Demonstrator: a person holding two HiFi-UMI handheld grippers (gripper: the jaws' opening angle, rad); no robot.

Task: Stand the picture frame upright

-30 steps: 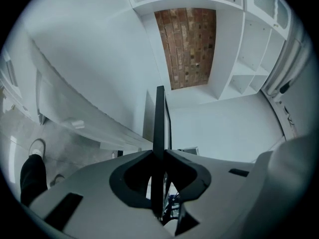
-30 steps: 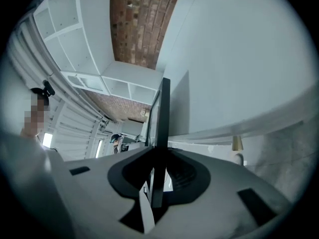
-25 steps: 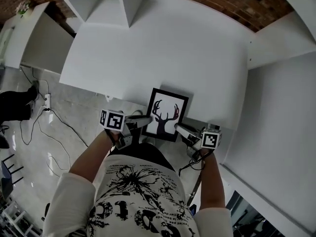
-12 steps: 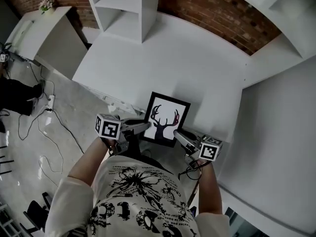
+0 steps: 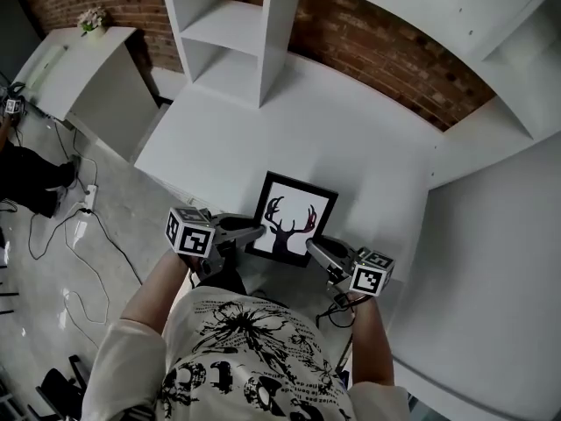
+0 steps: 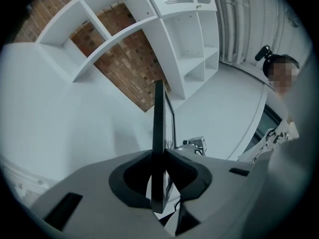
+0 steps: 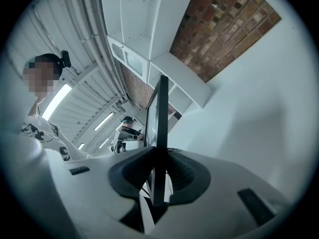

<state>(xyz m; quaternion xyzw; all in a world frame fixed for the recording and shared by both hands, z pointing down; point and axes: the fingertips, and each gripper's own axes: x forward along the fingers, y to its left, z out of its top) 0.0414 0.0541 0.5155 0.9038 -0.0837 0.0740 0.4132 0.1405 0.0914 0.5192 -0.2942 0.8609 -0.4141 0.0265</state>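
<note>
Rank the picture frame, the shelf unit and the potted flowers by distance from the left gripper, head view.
1. picture frame, clamped by the left gripper at its left edge.
2. shelf unit, straight ahead.
3. potted flowers, far upper left.

Picture frame (image 5: 294, 219): black border, white print showing a dark antlered deer head with reddish touches. It is hanging portrait-wise over the near edge of the white tabletop (image 5: 351, 139), face tilting up toward me. My left gripper (image 5: 259, 231) and right gripper (image 5: 310, 244) are pinching its lower side edges. I cannot tell whether its bottom edge is touching the tabletop.
</note>
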